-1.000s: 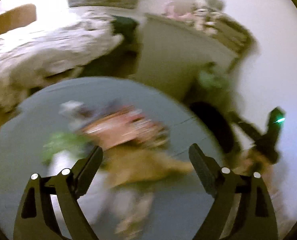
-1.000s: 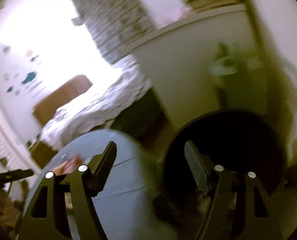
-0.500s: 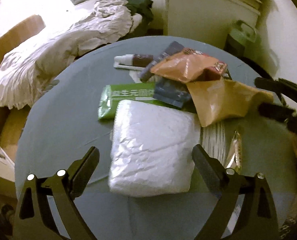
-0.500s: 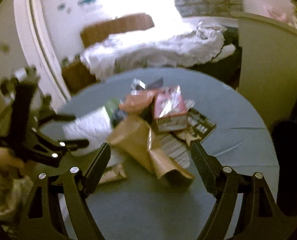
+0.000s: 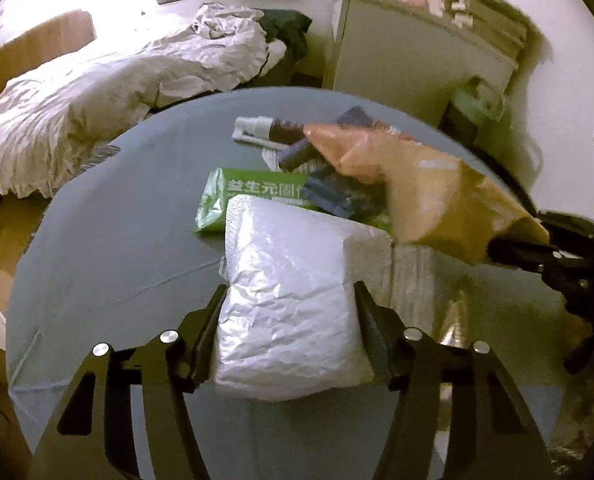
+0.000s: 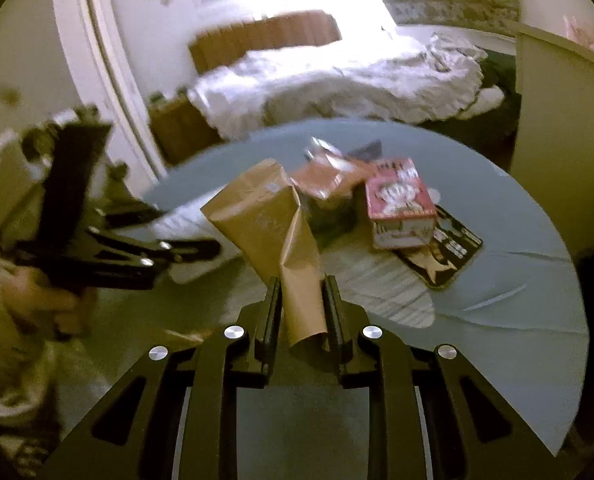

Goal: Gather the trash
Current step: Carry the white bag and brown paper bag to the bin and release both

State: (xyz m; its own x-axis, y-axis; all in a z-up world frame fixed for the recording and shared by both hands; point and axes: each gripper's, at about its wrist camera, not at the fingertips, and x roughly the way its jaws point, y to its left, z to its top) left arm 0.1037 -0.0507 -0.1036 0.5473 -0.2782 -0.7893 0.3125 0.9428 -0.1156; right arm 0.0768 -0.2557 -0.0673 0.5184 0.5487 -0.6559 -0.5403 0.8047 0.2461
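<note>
Trash lies on a round grey table (image 5: 109,264). My left gripper (image 5: 289,308) is closed against both sides of a white padded packet (image 5: 293,292). My right gripper (image 6: 301,296) is shut on a brown paper bag (image 6: 273,220) and holds it tilted above the table; the bag also shows in the left wrist view (image 5: 457,208). Behind the packet lie a green wrapper (image 5: 253,196), an orange snack bag (image 5: 357,152), a dark pouch (image 5: 337,196) and a white tube (image 5: 257,128). A red box (image 6: 401,200) stands on a black wrapper (image 6: 453,252).
A bed with rumpled white bedding (image 5: 117,80) lies beyond the table. A pale cabinet (image 5: 409,56) stands at the back right with a green jug (image 5: 477,100) beside it. A striped sheet (image 6: 385,296) lies on the table near the right gripper.
Both grippers have closed: the left onto the white packet, the right onto the brown paper bag, which is now lifted off the pile. Both moved in toward the table.
</note>
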